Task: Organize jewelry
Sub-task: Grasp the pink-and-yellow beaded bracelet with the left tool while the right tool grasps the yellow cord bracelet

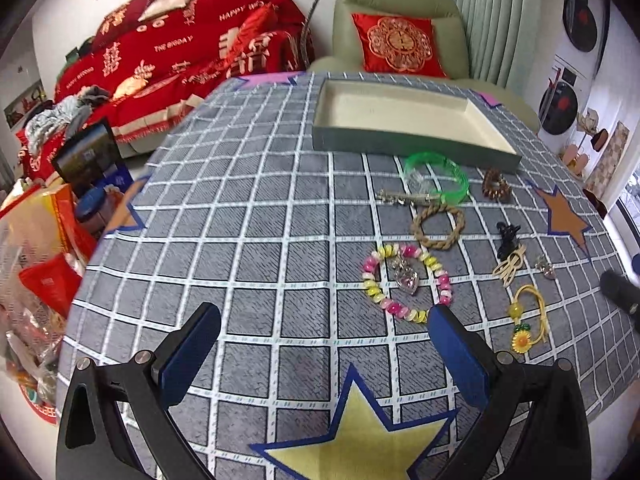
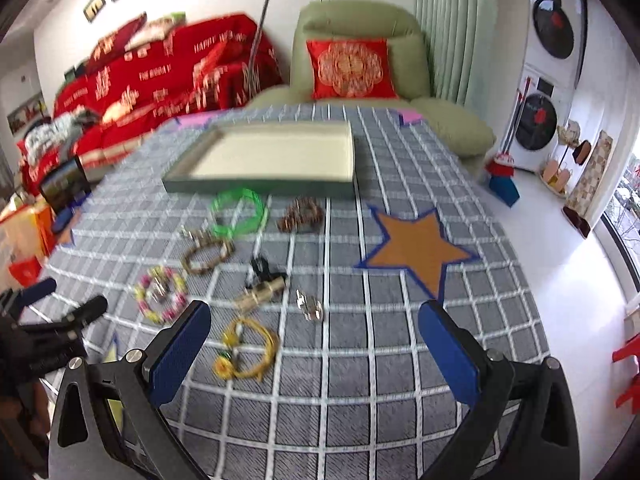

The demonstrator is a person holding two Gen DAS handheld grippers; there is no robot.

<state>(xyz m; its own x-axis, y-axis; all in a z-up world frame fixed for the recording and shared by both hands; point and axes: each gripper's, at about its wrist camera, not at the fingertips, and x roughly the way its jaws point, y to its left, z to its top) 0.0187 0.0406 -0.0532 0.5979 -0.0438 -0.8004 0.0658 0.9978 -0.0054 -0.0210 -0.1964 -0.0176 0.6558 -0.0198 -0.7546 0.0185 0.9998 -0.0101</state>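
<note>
My left gripper and right gripper both hang wide open over the checked tablecloth, gripping nothing. The shallow tray at the far side shows only its cream floor. The jewelry lies just before it: green bangle, rope bracelet, beaded bracelet, yellow sunflower cord.

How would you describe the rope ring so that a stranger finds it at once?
Start at the shallow tray on the checked cloth. Just before it lies a green bangle, and next toward the camera is the rope ring. It alone is plain tan twisted cord, with no beads.
</note>
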